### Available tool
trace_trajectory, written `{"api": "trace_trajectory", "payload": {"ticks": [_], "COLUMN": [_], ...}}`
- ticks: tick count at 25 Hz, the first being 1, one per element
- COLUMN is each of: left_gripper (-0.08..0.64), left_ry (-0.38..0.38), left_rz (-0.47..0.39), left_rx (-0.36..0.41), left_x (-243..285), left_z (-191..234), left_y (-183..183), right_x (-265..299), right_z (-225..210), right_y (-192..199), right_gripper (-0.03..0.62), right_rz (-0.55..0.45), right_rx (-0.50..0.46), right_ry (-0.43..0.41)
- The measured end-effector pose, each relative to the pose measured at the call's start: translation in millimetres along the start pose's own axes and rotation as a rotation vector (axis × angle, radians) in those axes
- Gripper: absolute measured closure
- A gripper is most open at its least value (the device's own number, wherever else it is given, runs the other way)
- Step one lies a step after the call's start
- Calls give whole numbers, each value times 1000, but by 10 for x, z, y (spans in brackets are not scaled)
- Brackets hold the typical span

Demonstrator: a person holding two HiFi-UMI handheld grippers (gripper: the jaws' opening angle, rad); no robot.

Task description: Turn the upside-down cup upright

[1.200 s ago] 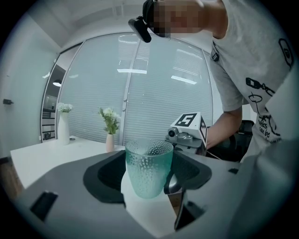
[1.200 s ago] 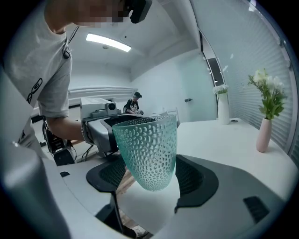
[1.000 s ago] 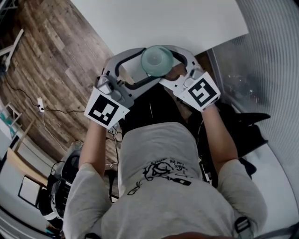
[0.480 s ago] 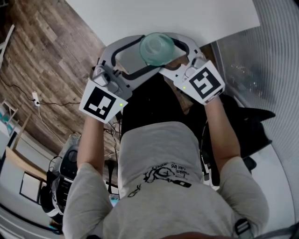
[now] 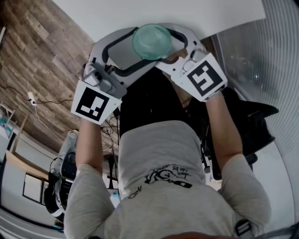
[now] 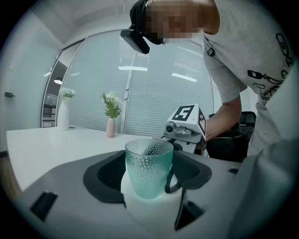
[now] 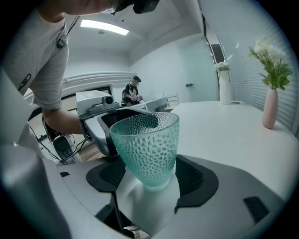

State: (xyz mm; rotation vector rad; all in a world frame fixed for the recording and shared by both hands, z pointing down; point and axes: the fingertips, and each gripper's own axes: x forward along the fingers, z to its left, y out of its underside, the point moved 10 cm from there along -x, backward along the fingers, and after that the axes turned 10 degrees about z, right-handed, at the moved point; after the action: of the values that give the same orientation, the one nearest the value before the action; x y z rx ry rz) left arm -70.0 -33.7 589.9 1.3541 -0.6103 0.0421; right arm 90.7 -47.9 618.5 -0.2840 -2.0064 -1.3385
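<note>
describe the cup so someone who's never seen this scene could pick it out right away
Find the big white table; at its near corner the left gripper and right gripper meet, jaws facing each other. The cup stands mouth up between them: see-through teal glass dimpled all over, unlike the smooth white vase and pink vase with flowers farther back.

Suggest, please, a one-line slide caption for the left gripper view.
Upright teal dimpled cup between the left gripper's wide-set jaws, white table and pink flower vase behind.
</note>
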Motion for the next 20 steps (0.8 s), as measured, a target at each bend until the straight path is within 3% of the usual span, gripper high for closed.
{"api": "trace_trajectory", "payload": {"ticks": [20], "left_gripper": [244], "left_ry": [-15], "left_rz": [3], "left_rx": [-5], "left_x": [42], "left_z": [-40], "left_y": [92], "right_x": [58], "right_z": [3], "right_y": [59], "right_gripper": [241], "right_rz": [12], "right_rx": [-7], "right_ry": [-14]}}
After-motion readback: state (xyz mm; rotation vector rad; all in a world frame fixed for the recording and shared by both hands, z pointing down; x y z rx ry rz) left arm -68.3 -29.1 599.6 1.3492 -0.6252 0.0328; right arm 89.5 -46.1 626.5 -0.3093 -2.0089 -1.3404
